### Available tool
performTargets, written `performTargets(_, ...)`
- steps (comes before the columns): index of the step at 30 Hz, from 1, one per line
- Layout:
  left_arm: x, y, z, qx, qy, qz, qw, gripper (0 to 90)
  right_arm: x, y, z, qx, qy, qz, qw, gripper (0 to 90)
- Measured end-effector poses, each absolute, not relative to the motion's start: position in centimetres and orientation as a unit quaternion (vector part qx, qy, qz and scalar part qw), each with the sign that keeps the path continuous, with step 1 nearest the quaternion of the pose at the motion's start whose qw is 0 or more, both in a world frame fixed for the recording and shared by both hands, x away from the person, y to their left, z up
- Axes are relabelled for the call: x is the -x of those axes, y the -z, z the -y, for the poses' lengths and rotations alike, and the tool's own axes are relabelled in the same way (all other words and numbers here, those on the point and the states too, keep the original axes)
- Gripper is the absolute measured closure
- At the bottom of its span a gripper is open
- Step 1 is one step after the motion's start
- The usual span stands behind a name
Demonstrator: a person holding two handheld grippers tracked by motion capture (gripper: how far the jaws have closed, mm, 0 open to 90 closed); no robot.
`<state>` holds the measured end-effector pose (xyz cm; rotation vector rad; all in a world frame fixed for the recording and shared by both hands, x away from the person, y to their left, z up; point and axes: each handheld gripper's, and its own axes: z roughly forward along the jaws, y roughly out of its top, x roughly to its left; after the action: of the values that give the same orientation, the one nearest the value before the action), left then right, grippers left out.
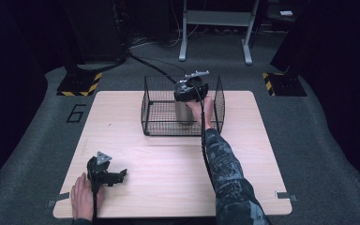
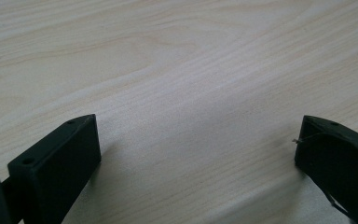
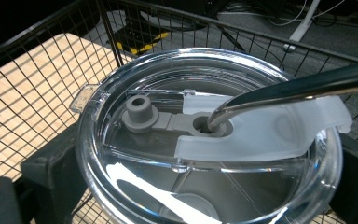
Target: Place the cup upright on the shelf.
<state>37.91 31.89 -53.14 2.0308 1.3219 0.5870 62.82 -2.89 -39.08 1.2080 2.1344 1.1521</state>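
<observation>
Wooden table (image 1: 168, 164), big and mostly bare. Black wire basket (image 1: 152, 105) sits at its far middle. Inside the basket stands a steel tumbler (image 1: 183, 111) with a clear lid (image 3: 121, 154) and a metal straw (image 3: 298, 86) through the lid's grey stopper hole. Right gripper (image 1: 190, 89) is over the tumbler's top, jaws pressed on either side of the lid rim, so it pinches the tumbler just under the lid. Left gripper (image 1: 107, 176) rests on the table's near left corner, jaws spread wide over bare wood, holding nothing; the person's left hand (image 1: 82, 194) lies behind it.

Step in hand, my read: moving the tumbler in or out of the basket; I can't tell which. To do it well: keep the pinch square on the rim, keep the tumbler upright so the straw doesn't swing, move straight up or down and stay off the basket's wire walls. The lid is smooth plastic, so slip is a risk.

Hard to see: the tumbler's base is behind the mesh, so I can't tell if it touches the basket floor. The right jaw tips are cut off by the lid. The straw's end runs out of frame. No telling whether there's liquid inside.
</observation>
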Motion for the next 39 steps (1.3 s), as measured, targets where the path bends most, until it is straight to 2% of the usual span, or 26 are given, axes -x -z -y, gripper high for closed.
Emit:
performTargets(9,-37.9,53.1,-31.9,-0.772,-0.223,-0.502,0.319,0.0,-63.2,39.8,2.6,-0.429,-0.406,-0.777,0.216,3.7)
performTargets(17,-37.9,53.1,-31.9,-0.772,-0.223,-0.503,0.319,0.0,-61.8,40.3,3.6,-0.426,-0.409,-0.778,0.213,3.6)
performTargets(39,-37.9,53.2,-31.8,-0.767,-0.221,-0.507,0.324,0.0,-61.7,39.9,3.2,-0.446,-0.398,-0.774,0.211,3.4)
